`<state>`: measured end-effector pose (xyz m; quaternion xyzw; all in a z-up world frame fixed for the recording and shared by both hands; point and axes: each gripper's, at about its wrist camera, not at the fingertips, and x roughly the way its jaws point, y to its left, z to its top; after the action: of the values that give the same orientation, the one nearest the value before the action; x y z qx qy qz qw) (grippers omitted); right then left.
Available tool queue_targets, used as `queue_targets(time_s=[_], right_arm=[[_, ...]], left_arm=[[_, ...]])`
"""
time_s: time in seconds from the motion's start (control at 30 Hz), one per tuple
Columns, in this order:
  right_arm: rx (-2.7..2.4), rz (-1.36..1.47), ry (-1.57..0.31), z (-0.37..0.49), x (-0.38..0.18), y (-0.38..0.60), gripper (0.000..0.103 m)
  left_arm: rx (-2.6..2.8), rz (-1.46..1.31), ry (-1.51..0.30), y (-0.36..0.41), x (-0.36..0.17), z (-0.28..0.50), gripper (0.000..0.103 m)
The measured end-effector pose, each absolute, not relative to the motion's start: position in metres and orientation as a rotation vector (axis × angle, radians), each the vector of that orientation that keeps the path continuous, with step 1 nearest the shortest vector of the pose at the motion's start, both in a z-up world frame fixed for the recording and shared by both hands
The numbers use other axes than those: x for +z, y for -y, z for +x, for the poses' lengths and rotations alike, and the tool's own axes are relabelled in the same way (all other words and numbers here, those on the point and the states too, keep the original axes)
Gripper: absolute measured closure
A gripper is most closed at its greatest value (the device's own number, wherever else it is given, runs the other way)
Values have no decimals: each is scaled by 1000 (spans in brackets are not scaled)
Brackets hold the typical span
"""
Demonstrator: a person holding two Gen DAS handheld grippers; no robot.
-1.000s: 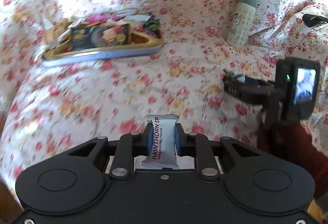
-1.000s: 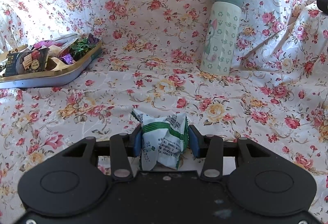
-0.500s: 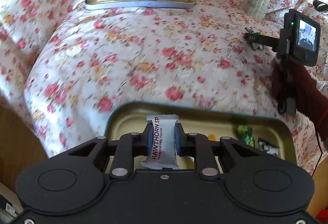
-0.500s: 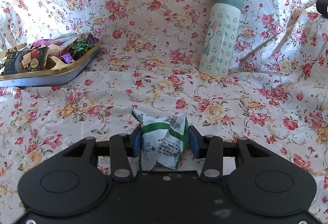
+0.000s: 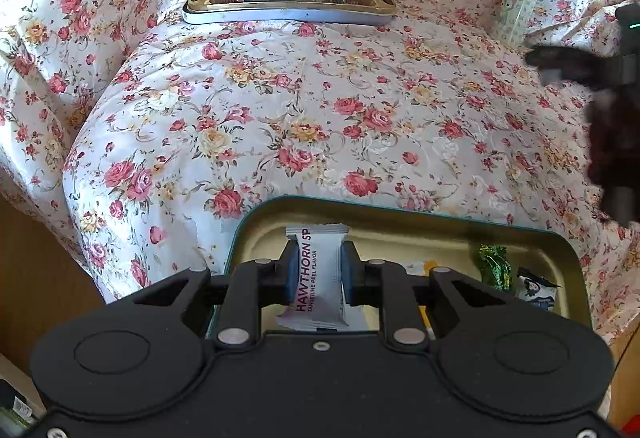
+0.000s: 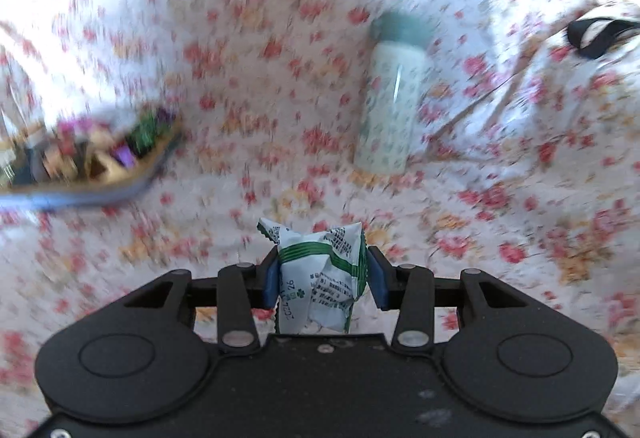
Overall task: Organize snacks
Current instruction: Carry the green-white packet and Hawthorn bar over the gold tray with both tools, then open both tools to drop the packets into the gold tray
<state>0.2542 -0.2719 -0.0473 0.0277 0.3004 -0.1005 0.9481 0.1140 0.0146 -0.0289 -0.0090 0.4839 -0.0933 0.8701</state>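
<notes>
Left wrist view: left claw (image 5: pixel 319 274) is clamped on a white hawthorn bar (image 5: pixel 316 278), low centre, over the near tin (image 5: pixel 400 226). A full snack tin (image 5: pixel 288 13) sits at top. Right wrist view, blurry: right claw (image 6: pixel 323 280) pinches a green-striped packet (image 6: pixel 320 278), bottom centre.

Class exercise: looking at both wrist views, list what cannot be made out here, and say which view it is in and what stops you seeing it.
- Near tin, left wrist view: its front part is hidden by the left gripper and its hawthorn bar.
- Far tin, right wrist view: its snacks are smeared by motion blur.
- Bottle, right wrist view: its pattern is blurred.
- Right gripper, left wrist view: dark and blurred.
</notes>
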Motion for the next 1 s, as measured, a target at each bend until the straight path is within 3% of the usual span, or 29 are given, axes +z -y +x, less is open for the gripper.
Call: queue_targets(time_s=[0.3,0.57,0.73,0.83,1.0], right_arm=[[14,176,-631,153,10,239,58],[128,118,-757,86,-17,180,57],[136,116,-800,77,-30,166,53],[135,138,-821,73,-35,164,48],[127,159,-835,58,-35,162,46]], left_arm=[[-179,6,-1032,-10,-38,116,75],[-162,34,-1016,-8,-36,111,72],[-158,21,-997,-10,-31,107,66],[-151,11,-987,-12,-28,103,56],[-151,24,-972,-12,-24,93,55]])
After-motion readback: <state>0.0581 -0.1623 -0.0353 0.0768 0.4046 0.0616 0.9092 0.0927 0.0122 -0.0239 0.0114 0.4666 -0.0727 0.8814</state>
